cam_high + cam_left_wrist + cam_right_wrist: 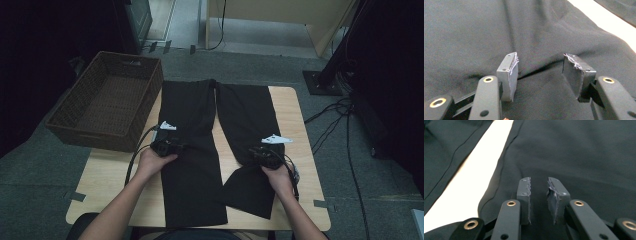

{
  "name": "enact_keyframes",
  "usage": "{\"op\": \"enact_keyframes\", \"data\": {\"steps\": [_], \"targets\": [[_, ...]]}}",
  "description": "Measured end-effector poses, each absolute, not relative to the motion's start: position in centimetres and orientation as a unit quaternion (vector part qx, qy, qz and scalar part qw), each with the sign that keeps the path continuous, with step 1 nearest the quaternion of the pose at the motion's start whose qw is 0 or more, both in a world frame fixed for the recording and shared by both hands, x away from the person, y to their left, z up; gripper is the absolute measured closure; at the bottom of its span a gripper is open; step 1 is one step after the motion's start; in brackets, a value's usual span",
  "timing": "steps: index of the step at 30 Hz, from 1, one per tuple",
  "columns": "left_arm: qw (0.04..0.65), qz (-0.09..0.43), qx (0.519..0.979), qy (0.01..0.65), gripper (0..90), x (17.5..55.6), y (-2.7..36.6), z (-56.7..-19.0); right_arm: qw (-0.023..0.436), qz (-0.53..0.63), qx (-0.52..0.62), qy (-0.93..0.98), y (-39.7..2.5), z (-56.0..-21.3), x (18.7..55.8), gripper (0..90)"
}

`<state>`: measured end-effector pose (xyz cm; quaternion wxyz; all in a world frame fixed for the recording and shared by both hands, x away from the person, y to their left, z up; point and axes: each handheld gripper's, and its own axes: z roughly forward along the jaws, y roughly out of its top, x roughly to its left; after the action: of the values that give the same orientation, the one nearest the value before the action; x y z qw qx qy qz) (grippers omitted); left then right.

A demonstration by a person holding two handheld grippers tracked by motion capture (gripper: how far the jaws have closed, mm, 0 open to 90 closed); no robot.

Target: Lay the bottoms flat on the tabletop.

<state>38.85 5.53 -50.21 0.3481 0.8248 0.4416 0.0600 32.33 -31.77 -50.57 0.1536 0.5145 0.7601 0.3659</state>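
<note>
Black trousers [192, 175] lie flat on the wooden table [110, 170], waist at the far end, legs toward me. The right leg's lower end is kinked inward near the front edge. My left gripper [172, 145] rests on the left leg; in the left gripper view the left gripper [540, 67] stands wide open over a shallow crease in the trousers [474, 37]. My right gripper [260, 149] sits on the right leg. In the right gripper view the right gripper [539, 187] has a narrow gap between its pads, just above the trousers [586, 152].
A dark woven basket [90, 132] stands at the table's left, overhanging its edge. A bare strip of table [481, 170] shows between the two legs. Cables [340, 115] and a stand base [320, 82] lie on the floor to the right.
</note>
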Motion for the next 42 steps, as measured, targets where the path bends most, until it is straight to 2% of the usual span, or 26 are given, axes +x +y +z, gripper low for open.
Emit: {"op": "enact_keyframes", "data": {"steps": [4,15,21,26,28,34,42], "targets": [[0.347,0.062,0.826,0.439,47.0,38.8,5.5,-50.2,0.139,0.353,0.499,0.779,-30.2,-51.1,32.7,72.7],[0.344,0.066,0.828,0.438,47.0,38.8,5.4,-50.2,0.143,0.368,0.475,0.786,-26.7,-51.4,35.4,69.7],[0.343,0.068,0.830,0.434,47.0,38.8,5.4,-50.2,0.152,0.377,0.463,0.788,-24.9,-51.6,37.0,65.0],[0.344,0.070,0.831,0.432,47.0,38.7,5.4,-50.2,0.131,0.386,0.467,0.785,-24.0,-51.5,37.1,58.0],[0.346,0.068,0.828,0.435,47.0,38.7,5.4,-50.2,0.129,0.382,0.465,0.788,-24.1,-51.2,36.8,57.5],[0.349,0.066,0.826,0.438,46.9,38.7,5.5,-50.3,0.162,0.397,0.480,0.765,-26.8,-50.3,35.6,58.1],[0.351,0.060,0.823,0.442,46.9,38.8,5.6,-50.3,0.176,0.381,0.510,0.751,-30.1,-51.2,34.4,54.5]]}}
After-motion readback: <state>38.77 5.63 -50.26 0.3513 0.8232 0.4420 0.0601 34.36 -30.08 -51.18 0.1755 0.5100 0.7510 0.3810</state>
